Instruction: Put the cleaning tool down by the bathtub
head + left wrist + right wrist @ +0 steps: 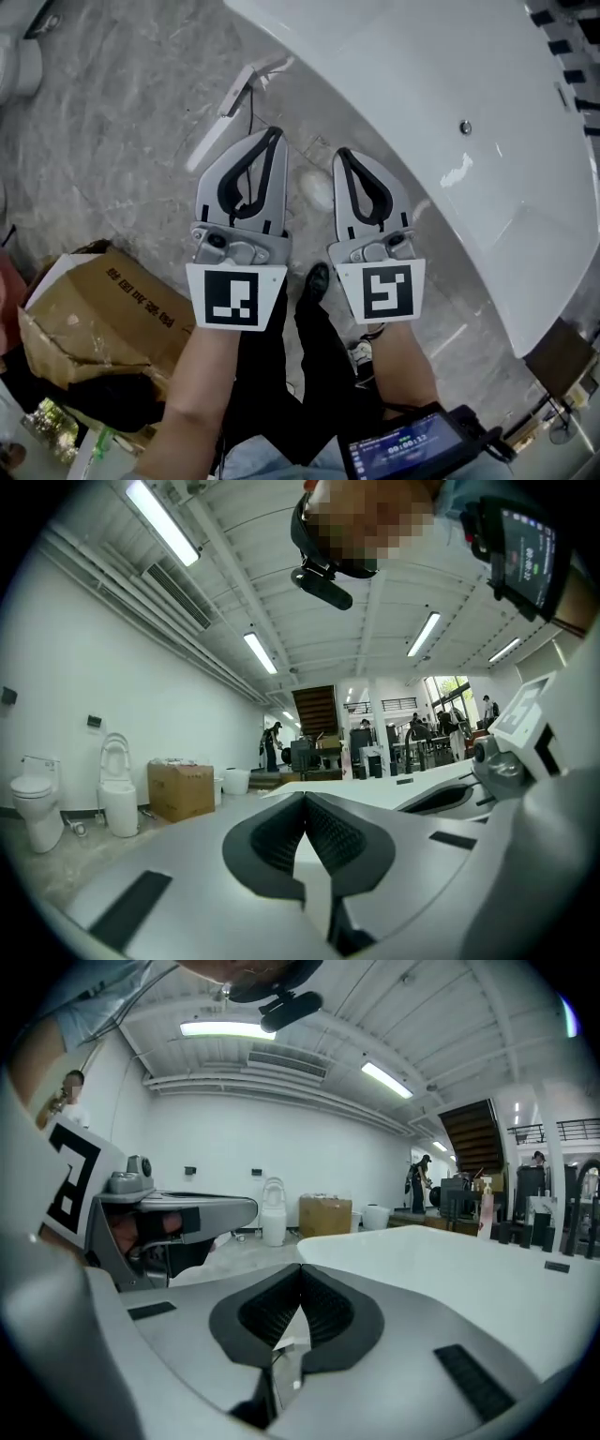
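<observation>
By the bathtub (450, 84) lies the cleaning tool (223, 117), with a cardboard box (103, 309) to your left. Your left hand-held gripper (275, 133) and right hand-held gripper (342, 153) are both pressed together, empty.

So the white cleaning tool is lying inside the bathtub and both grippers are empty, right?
Not quite: the head view shows the cleaning tool lying on the floor beside the bathtub, not inside it. The left gripper and right gripper are indeed empty.

The cleaning tool (221, 114) lies on the floor (112, 159) left of the bathtub (441, 112), with the cardboard box (103, 319) nearer, leftward.
</observation>
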Demonstrator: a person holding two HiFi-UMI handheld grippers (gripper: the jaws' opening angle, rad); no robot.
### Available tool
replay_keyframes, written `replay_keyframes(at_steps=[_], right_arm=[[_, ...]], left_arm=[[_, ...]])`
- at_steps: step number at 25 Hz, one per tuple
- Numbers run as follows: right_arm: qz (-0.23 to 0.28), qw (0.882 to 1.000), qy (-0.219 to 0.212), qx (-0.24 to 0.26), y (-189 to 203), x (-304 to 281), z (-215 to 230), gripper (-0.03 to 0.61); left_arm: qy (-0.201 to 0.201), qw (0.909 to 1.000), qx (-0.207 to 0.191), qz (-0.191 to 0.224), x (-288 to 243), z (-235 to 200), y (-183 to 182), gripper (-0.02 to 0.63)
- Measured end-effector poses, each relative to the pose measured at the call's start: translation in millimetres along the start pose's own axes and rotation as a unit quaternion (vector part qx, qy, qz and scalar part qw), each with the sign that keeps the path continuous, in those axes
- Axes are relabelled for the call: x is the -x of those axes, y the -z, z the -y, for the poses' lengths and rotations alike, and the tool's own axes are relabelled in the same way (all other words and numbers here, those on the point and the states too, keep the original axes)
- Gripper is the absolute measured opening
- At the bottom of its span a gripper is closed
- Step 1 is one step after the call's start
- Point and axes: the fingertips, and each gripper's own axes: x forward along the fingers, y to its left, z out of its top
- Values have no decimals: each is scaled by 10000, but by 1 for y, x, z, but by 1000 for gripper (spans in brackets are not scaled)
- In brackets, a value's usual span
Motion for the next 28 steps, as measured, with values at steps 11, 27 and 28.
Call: replay_keyframes(at_steps=[11,27,28], right_arm=[[815,9963,80,252,-173,59,-16,14],[1754,9816,242,709,-336,165,-36,14],[1794,9807,236,736,-347,168,-39,12]], left_arm=[[-286,9977,-395,480,46,-12,-167,15],[-640,9908,-612,1023,127,10,-321,15],[-669,9902,-608,1060,130,9,-331,15]])
